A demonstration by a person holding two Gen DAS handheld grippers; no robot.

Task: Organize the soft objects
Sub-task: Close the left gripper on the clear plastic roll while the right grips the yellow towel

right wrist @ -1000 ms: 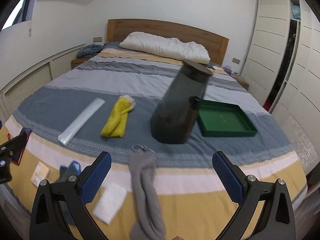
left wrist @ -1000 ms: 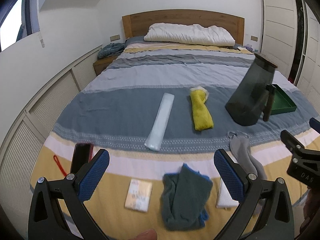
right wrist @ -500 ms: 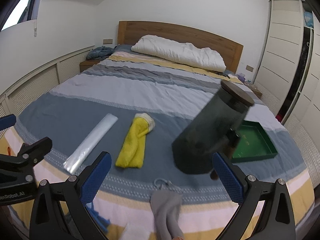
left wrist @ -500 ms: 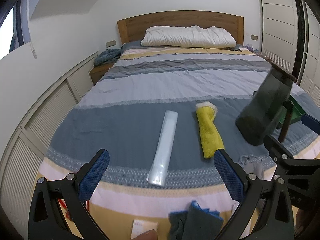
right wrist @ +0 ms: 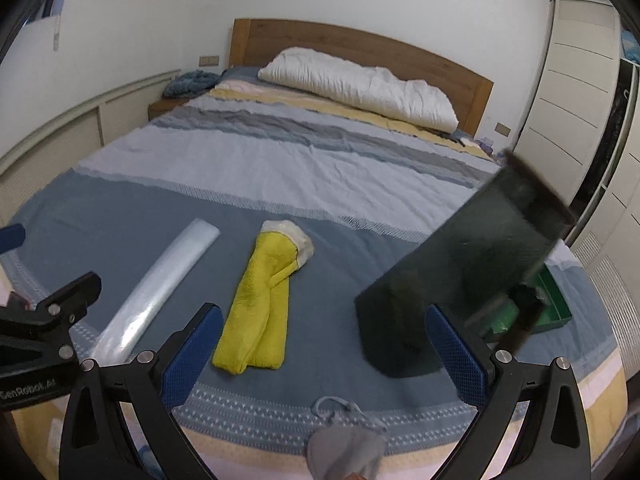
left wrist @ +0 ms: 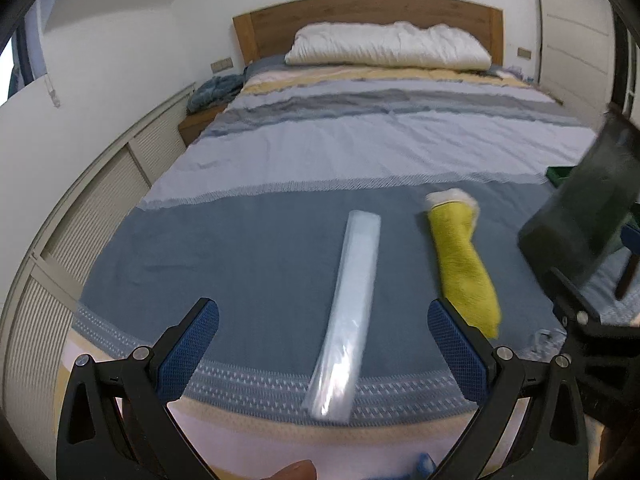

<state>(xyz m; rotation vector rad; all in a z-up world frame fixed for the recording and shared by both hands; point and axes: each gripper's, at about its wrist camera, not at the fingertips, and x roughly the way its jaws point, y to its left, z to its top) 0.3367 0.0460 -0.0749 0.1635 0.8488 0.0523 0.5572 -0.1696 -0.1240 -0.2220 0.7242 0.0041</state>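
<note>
A rolled yellow towel (left wrist: 464,264) lies on the blue stripe of the bed, also in the right wrist view (right wrist: 264,308). A clear plastic roll (left wrist: 352,304) lies left of it, also in the right wrist view (right wrist: 156,288). A grey sock (right wrist: 344,444) lies at the bed's near edge. My left gripper (left wrist: 323,344) is open and empty, above the plastic roll. My right gripper (right wrist: 323,348) is open and empty, above the towel's near end.
A dark tinted jug (right wrist: 460,280) stands right of the towel, also in the left wrist view (left wrist: 580,208). A green tray (right wrist: 548,304) sits behind it. A white pillow (left wrist: 388,46) lies at the headboard. Slatted cabinets (left wrist: 80,216) line the left wall.
Both grippers have moved forward over the bed. The green cloth, white cloth and packet at the near edge have dropped out of view. Both grippers stay open.
</note>
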